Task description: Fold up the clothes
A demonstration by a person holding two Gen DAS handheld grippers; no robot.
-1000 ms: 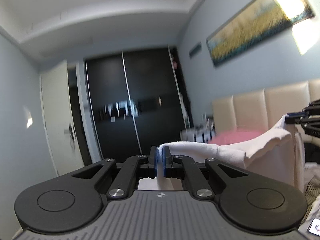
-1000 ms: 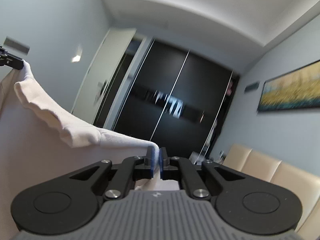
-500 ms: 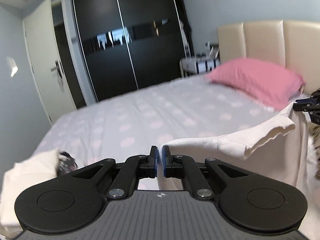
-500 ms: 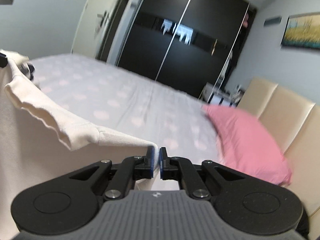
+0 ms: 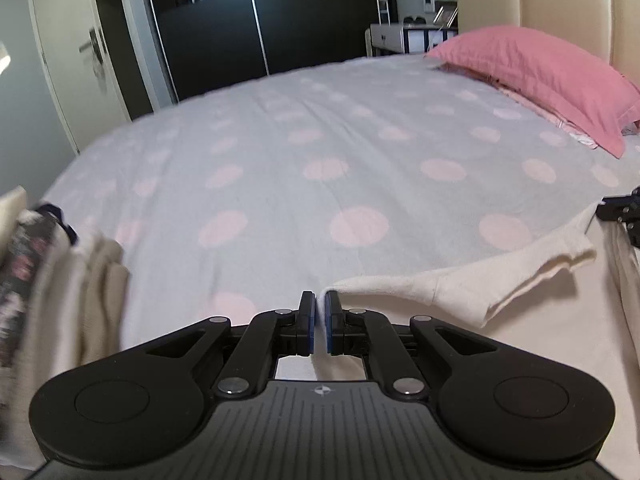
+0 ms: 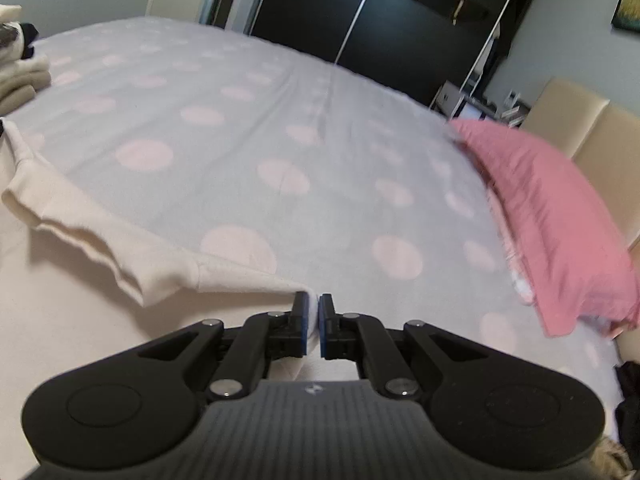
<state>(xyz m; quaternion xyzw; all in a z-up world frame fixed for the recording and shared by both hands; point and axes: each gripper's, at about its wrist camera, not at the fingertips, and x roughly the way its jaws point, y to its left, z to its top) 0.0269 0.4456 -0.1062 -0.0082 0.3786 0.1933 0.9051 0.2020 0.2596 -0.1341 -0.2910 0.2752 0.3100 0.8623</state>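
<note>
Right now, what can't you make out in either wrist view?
- Cream garment: its lower part, hidden behind both gripper bodies and cut by the frame edges.
- Folded pile: motion-blurred in left view, cut by the left edge in both.
- Right gripper in left view: only a tip at the right edge.

**Cut off, blurred, hidden**

The stack of folded beige and dark patterned clothes [image 5: 48, 276] at the bed's left edge is motion-blurred and cropped by the frame. The cream cotton garment [image 5: 520, 320] runs off the lower right, its bottom unseen. The black right gripper [image 5: 624, 212] shows only as a sliver at the frame edge.
</note>
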